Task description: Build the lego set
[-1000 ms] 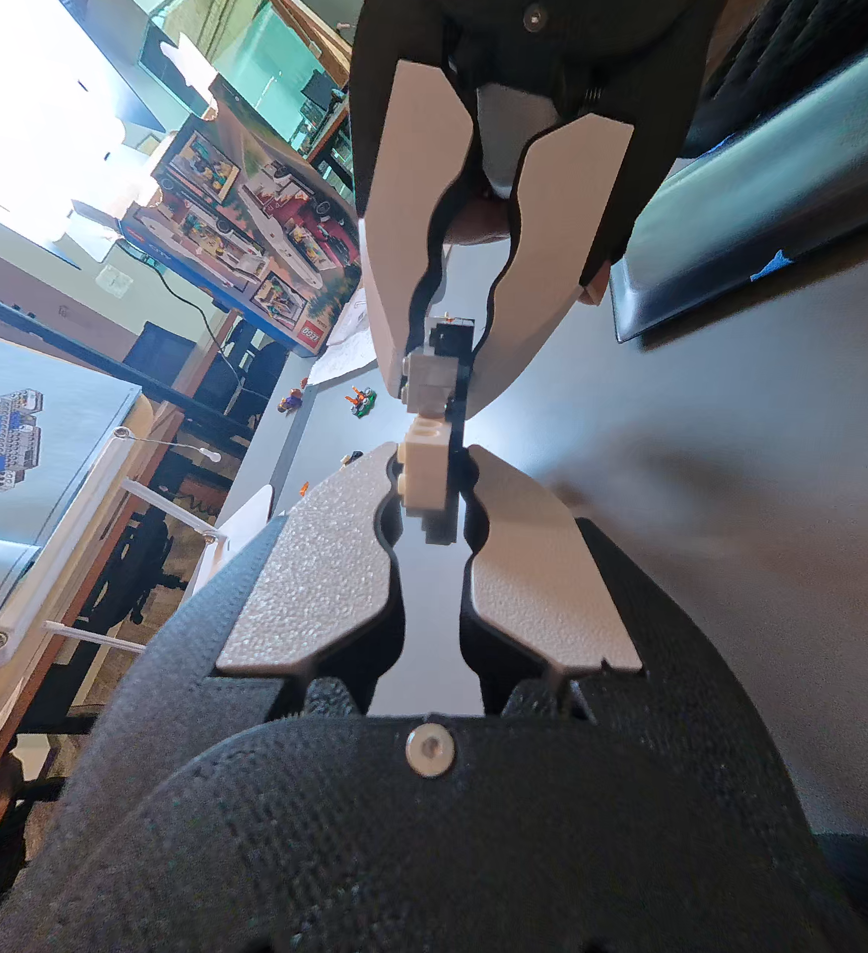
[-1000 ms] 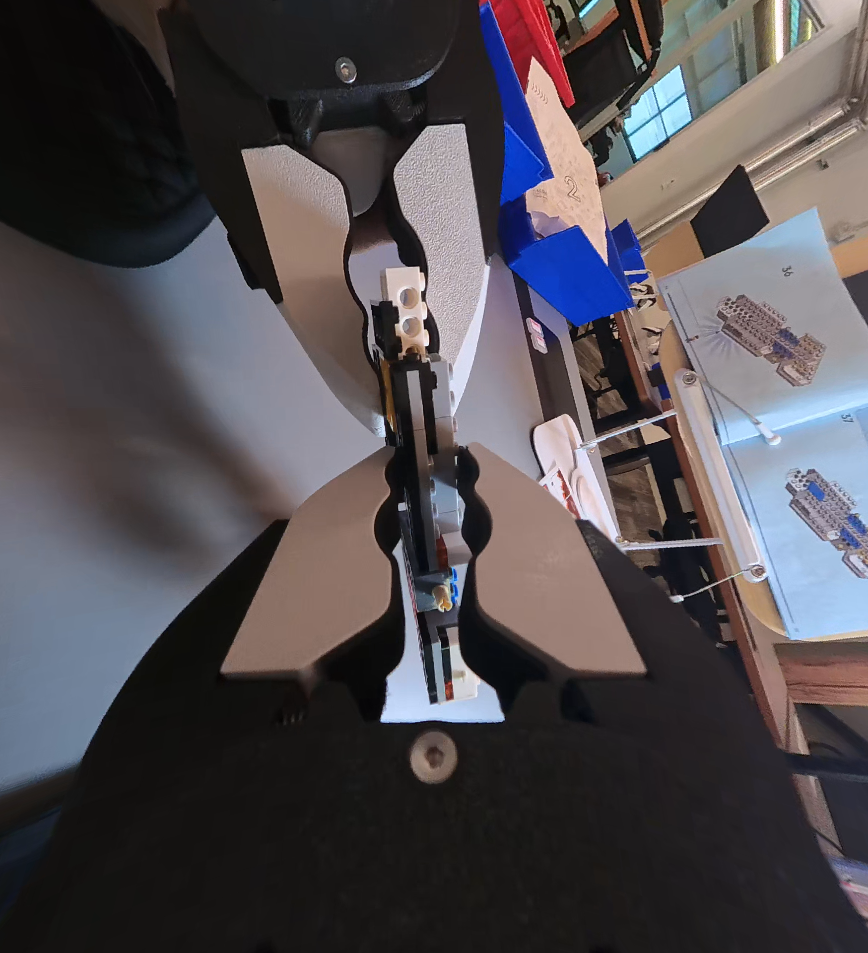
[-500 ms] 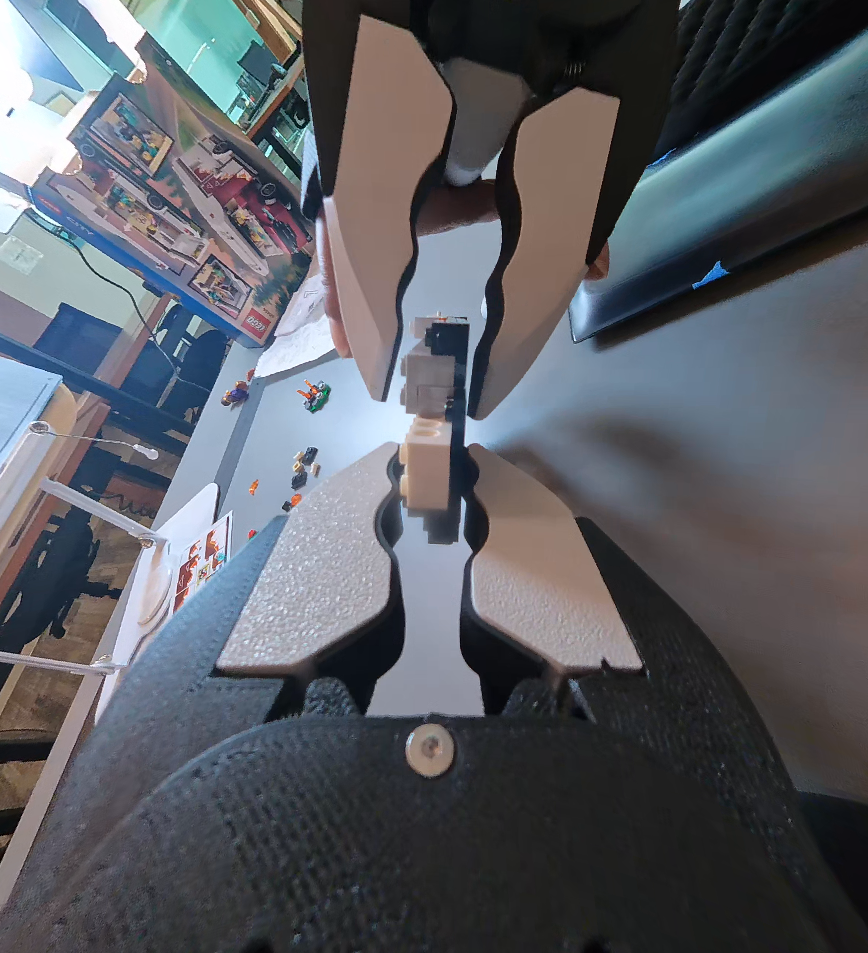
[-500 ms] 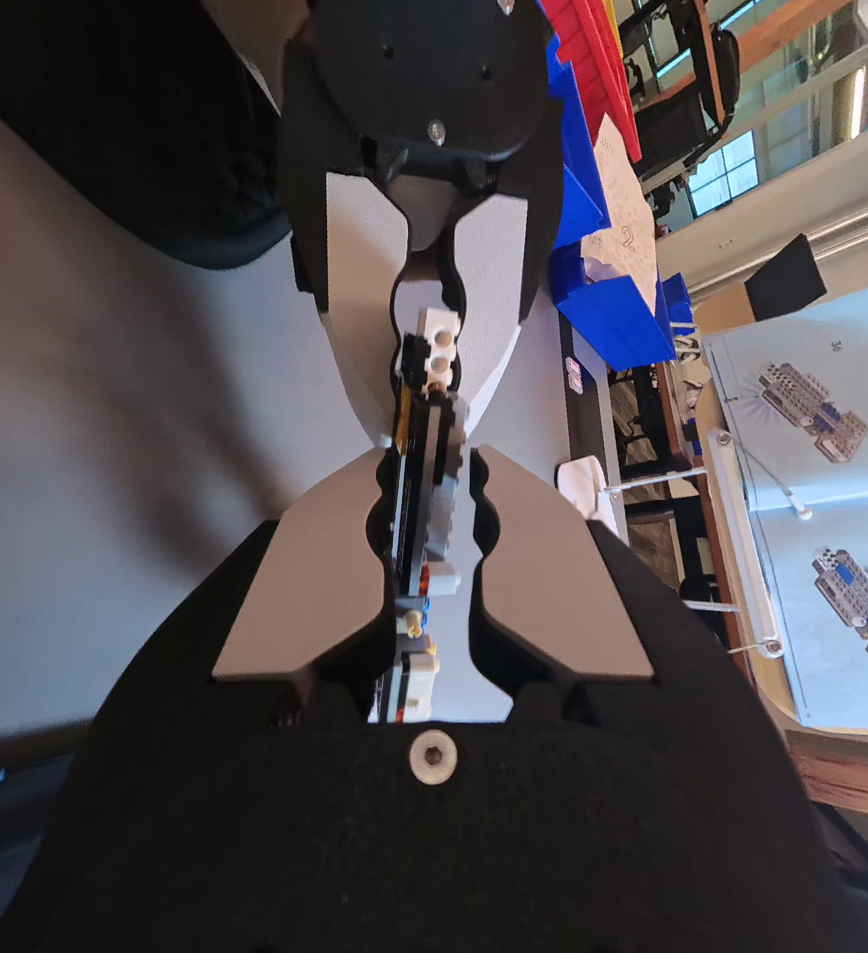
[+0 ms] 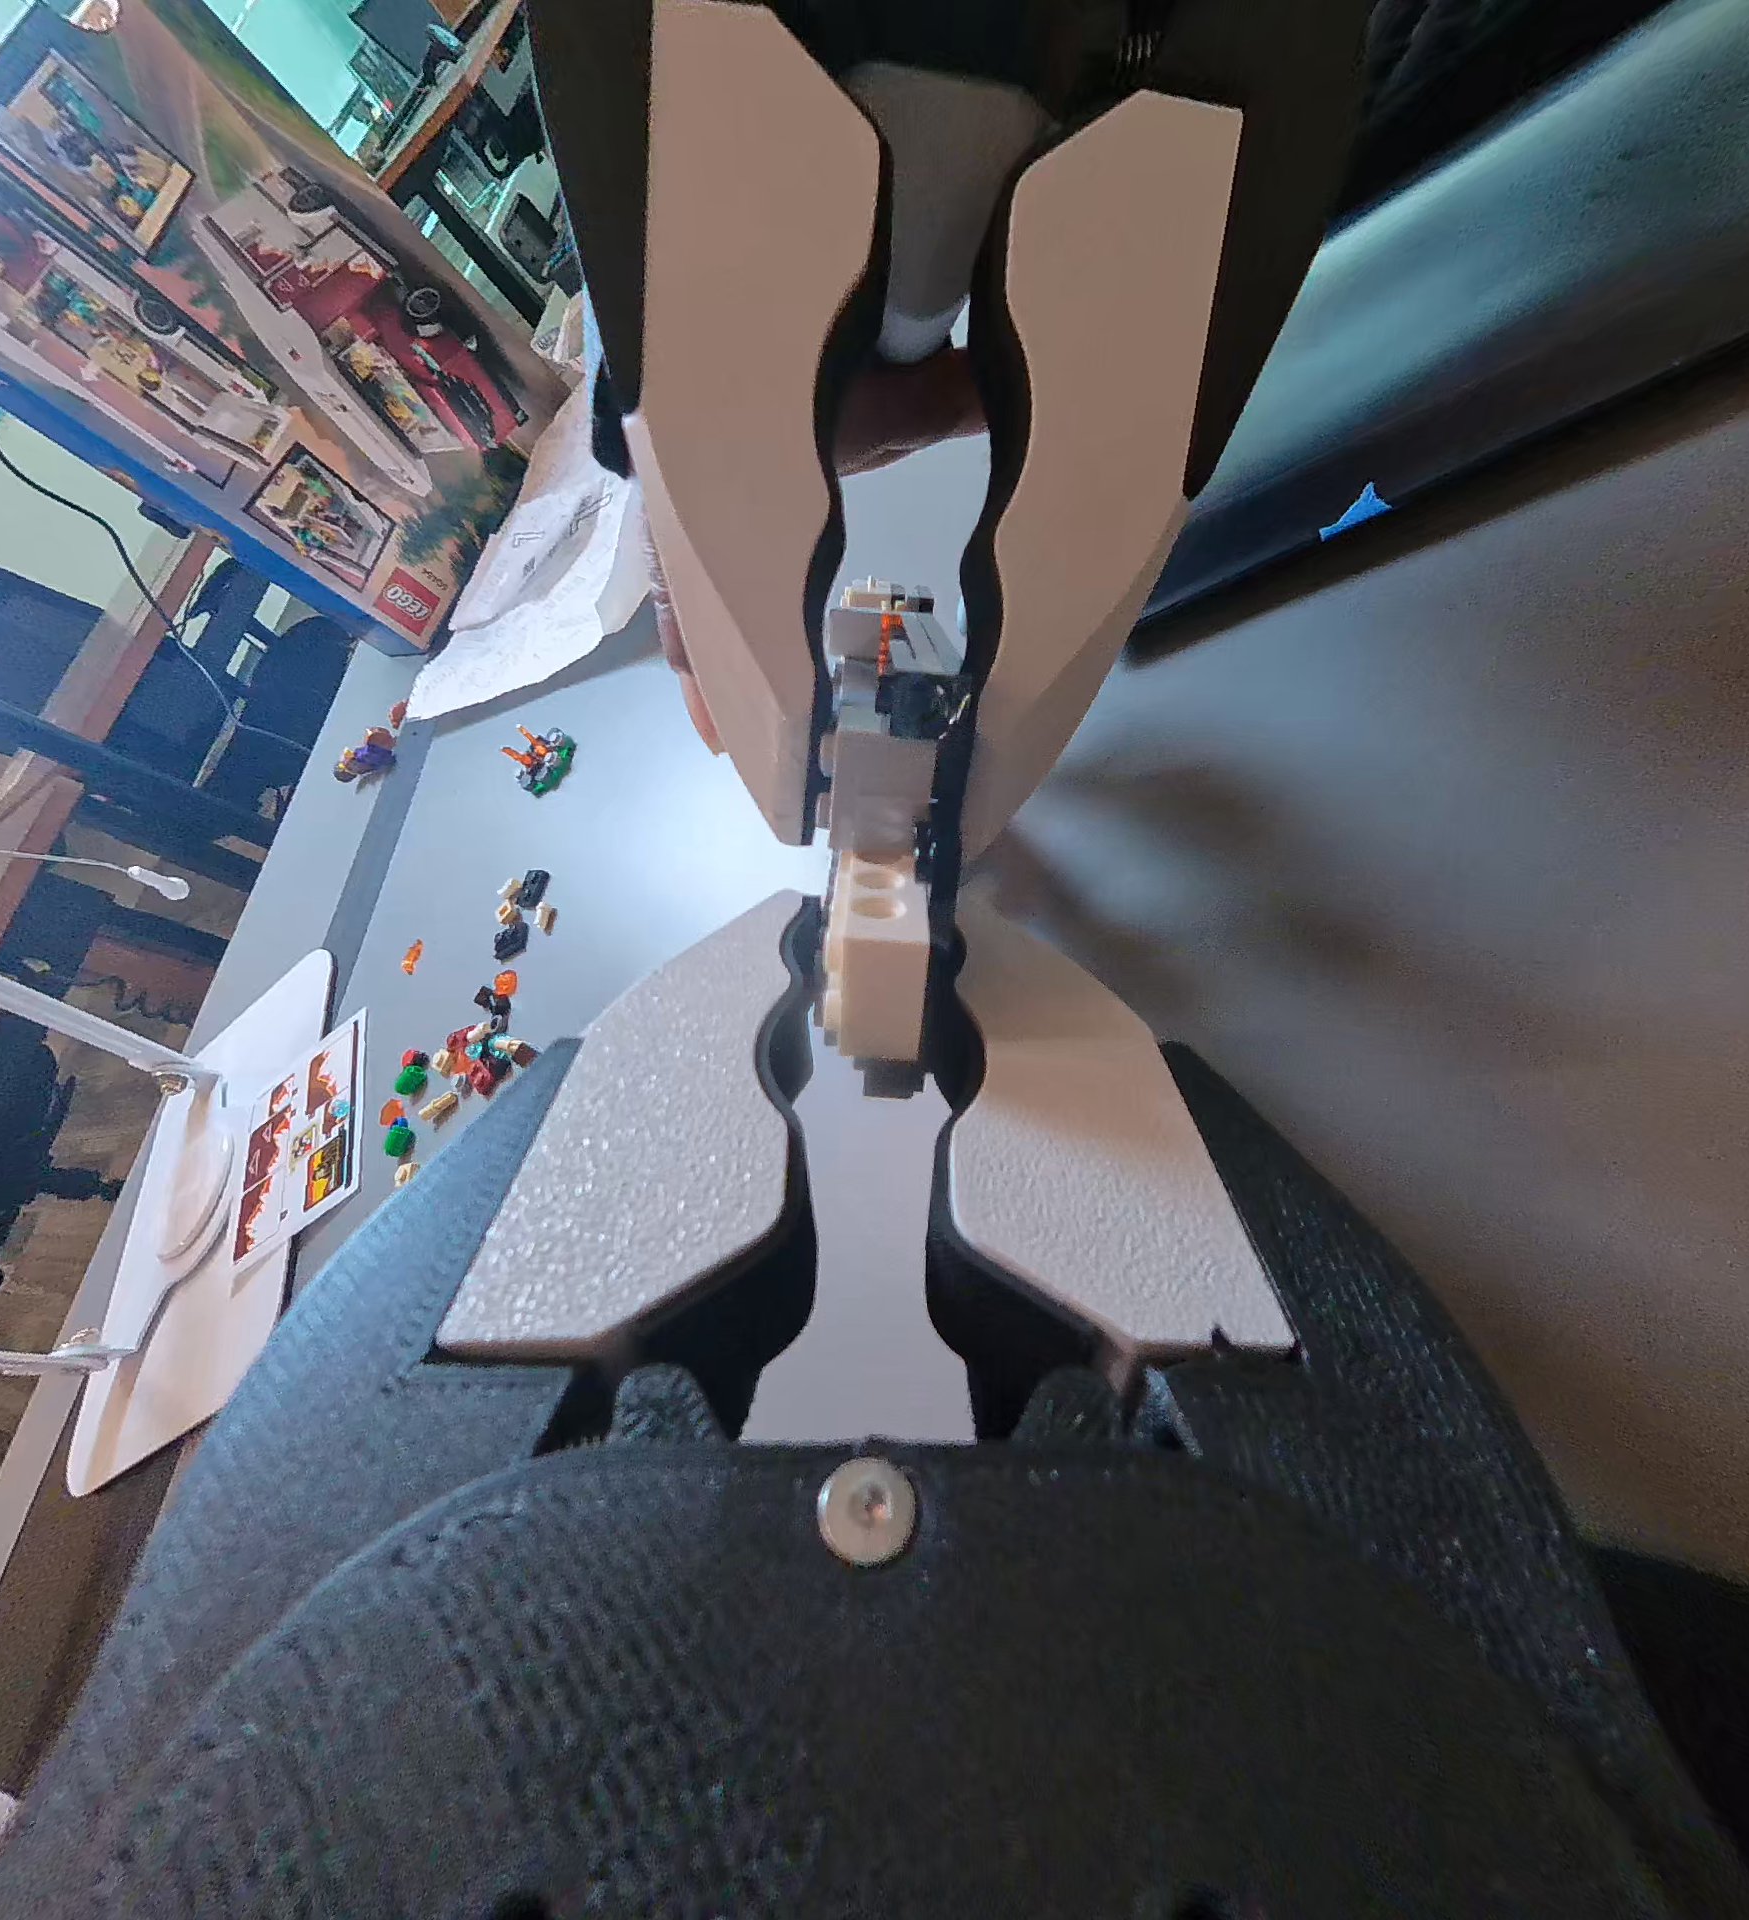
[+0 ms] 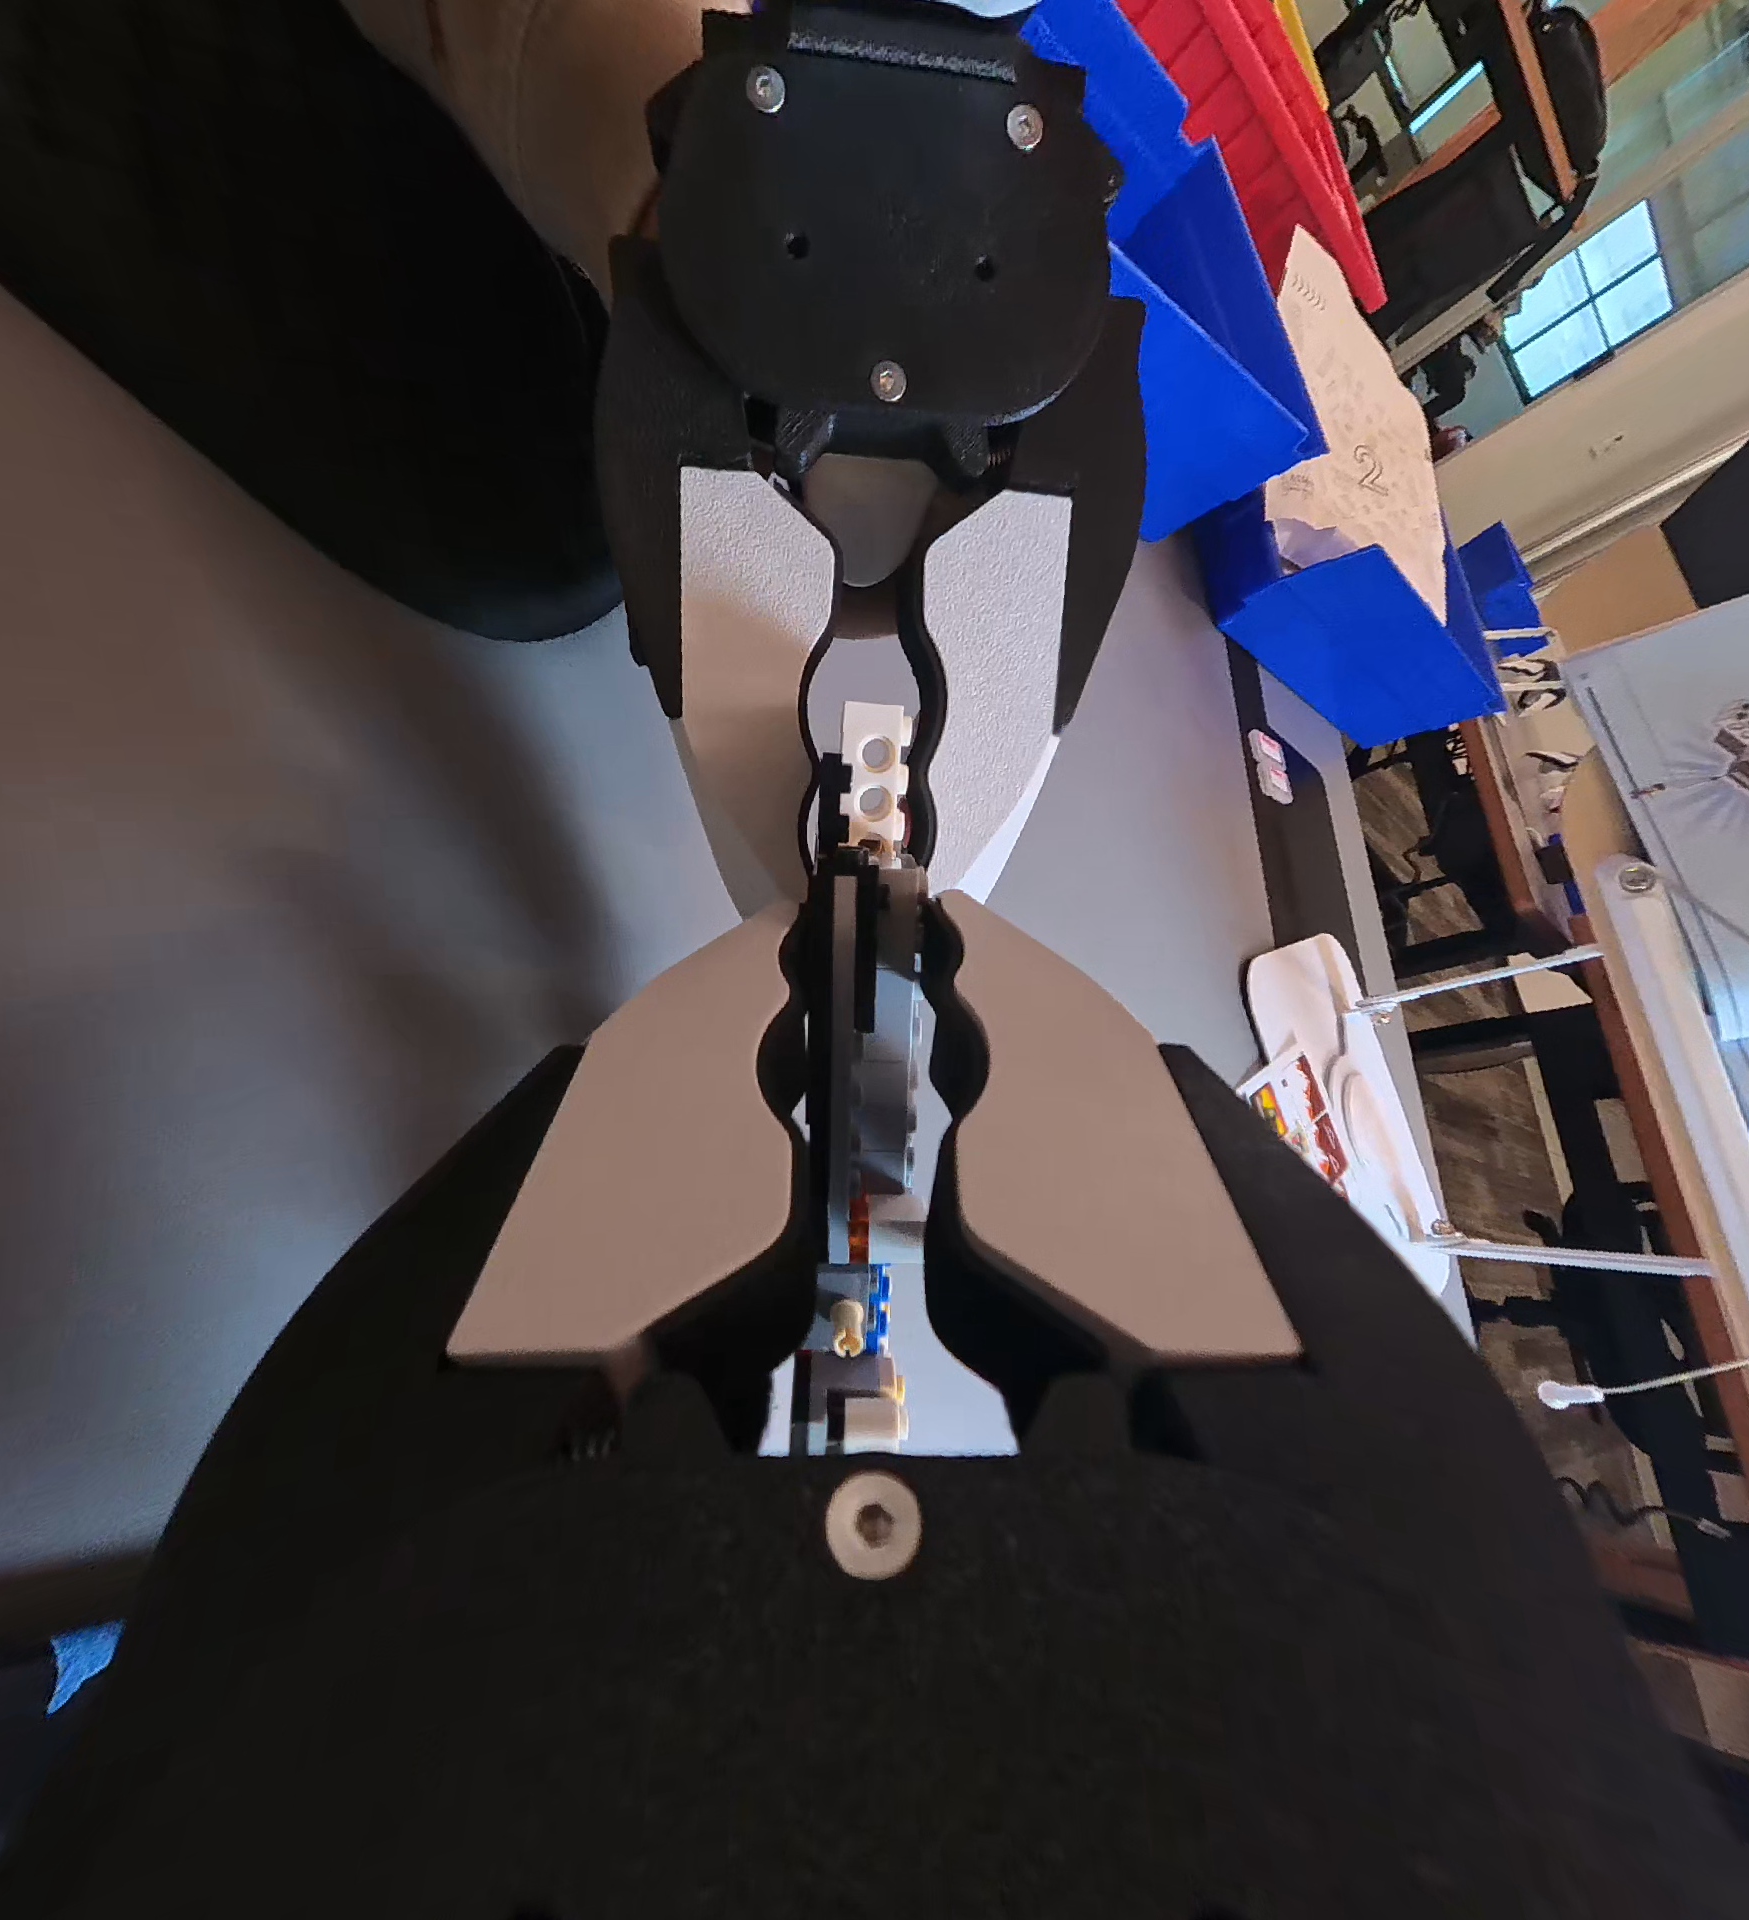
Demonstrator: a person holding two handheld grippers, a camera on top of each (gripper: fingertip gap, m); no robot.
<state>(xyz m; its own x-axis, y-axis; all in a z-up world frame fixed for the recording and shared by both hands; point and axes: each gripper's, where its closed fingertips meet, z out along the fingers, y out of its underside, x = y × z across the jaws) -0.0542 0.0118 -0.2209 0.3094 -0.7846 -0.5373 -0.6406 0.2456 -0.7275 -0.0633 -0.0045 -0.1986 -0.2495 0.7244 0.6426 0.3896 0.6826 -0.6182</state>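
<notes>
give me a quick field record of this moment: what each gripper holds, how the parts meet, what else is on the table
left gripper: shut on white brick
right gripper: shut on lego assembly
grippers: tip to tip, facing each other
contact: white brick meets the end of the lego assembly; whether it is fully seated cannot be told
table: grey
loose pieces: scattered on the table
sticker sheet: near the table edge
set box: at the far end of the table
blue bins: behind the left gripper
</notes>
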